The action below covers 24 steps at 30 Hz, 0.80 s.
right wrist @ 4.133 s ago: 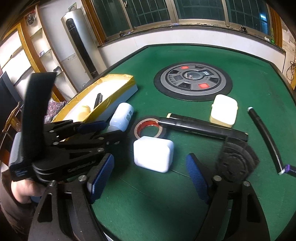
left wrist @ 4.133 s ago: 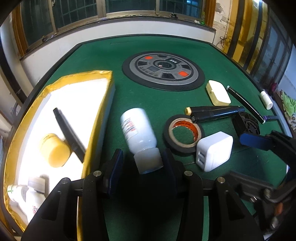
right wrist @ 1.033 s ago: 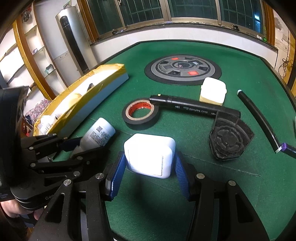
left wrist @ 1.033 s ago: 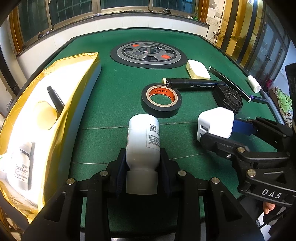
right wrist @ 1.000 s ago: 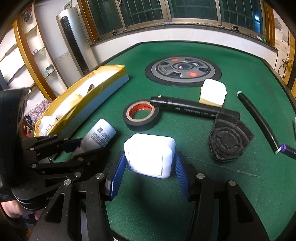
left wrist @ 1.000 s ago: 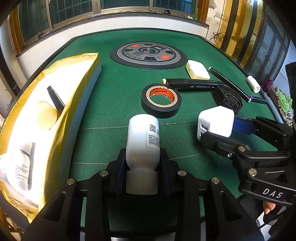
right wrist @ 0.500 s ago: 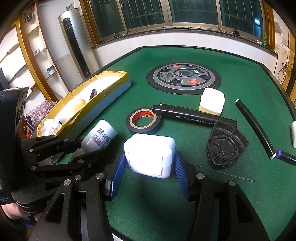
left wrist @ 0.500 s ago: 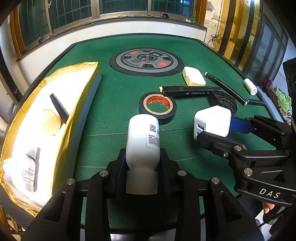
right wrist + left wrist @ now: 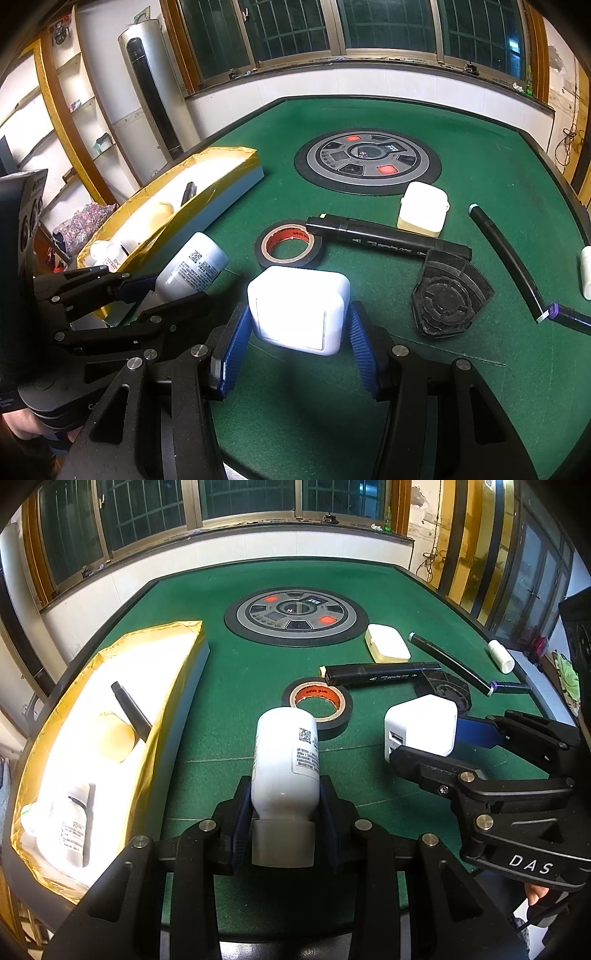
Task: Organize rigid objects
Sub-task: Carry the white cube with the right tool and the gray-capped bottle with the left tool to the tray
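Observation:
My left gripper [image 9: 284, 819] is shut on a white bottle [image 9: 285, 757] and holds it above the green table [image 9: 236, 672]. The bottle also shows in the right wrist view [image 9: 192, 267]. My right gripper [image 9: 299, 343] is shut on a white USB charger cube [image 9: 299, 308], held above the table; the cube also shows in the left wrist view [image 9: 421, 725]. A yellow-rimmed white box [image 9: 173, 672] stands at the left and holds a black pen [image 9: 131, 710], a yellow round lid [image 9: 112, 734] and small white bottles [image 9: 59, 827].
On the table lie a black tape roll [image 9: 317, 705], a black marker [image 9: 376, 672], a black fan-shaped part [image 9: 448, 295], a cream case [image 9: 386, 648], a thin black pen [image 9: 450, 668], a small white vial [image 9: 500, 656] and a round control panel [image 9: 295, 614].
Both grippers closed on the bottle and the charger cube since 4.1 s ago and lifted them. Over the last second both rose and drew back a little from the table.

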Tool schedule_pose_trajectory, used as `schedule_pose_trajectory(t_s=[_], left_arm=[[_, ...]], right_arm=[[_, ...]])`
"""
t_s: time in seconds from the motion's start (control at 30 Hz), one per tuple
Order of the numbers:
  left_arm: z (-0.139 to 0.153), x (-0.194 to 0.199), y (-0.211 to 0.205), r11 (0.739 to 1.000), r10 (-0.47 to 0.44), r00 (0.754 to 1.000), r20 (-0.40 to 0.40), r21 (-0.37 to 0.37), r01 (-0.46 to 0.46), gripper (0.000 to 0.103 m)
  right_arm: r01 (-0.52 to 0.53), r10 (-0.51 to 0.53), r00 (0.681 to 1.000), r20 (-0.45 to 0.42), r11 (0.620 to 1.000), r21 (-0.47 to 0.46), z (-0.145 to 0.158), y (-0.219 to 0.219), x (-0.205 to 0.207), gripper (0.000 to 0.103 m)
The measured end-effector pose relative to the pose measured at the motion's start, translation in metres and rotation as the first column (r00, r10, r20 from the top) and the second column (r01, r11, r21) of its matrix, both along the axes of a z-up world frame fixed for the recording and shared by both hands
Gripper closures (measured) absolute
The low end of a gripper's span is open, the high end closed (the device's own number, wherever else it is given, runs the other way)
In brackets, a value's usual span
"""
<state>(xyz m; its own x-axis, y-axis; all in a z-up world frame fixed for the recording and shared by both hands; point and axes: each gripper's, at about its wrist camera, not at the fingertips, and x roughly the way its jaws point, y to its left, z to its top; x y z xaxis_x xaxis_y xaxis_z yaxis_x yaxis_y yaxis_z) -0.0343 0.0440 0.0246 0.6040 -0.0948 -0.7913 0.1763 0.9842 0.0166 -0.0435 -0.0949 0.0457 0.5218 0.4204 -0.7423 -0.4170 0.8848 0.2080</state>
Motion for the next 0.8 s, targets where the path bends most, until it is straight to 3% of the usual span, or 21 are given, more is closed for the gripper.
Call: schedule_pose_trajectory(t_s=[0.27,0.47,0.8], left_arm=[[0.006,-0.003,0.002,1.0,0.012,1.0,0.021,0.016,-0.012,0.071],[0.031,-0.009,0.017,1.0,0.025,0.997,0.072,-0.016,-0.024,0.071],[0.049,-0.009,0.055,0.993,0.116,0.987,0.113,-0.022,-0.115,0.071]], right_arm=[[0.0,0.0,1.0,0.004,1.0,0.002,0.001,0.001,0.0,0.055],[-0.002,0.002,1.0,0.014,1.0,0.006,0.006,0.001,-0.001,0.055],[-0.009,0.008,1.0,0.018,1.0,0.009,0.007,0.003,0.0,0.055]])
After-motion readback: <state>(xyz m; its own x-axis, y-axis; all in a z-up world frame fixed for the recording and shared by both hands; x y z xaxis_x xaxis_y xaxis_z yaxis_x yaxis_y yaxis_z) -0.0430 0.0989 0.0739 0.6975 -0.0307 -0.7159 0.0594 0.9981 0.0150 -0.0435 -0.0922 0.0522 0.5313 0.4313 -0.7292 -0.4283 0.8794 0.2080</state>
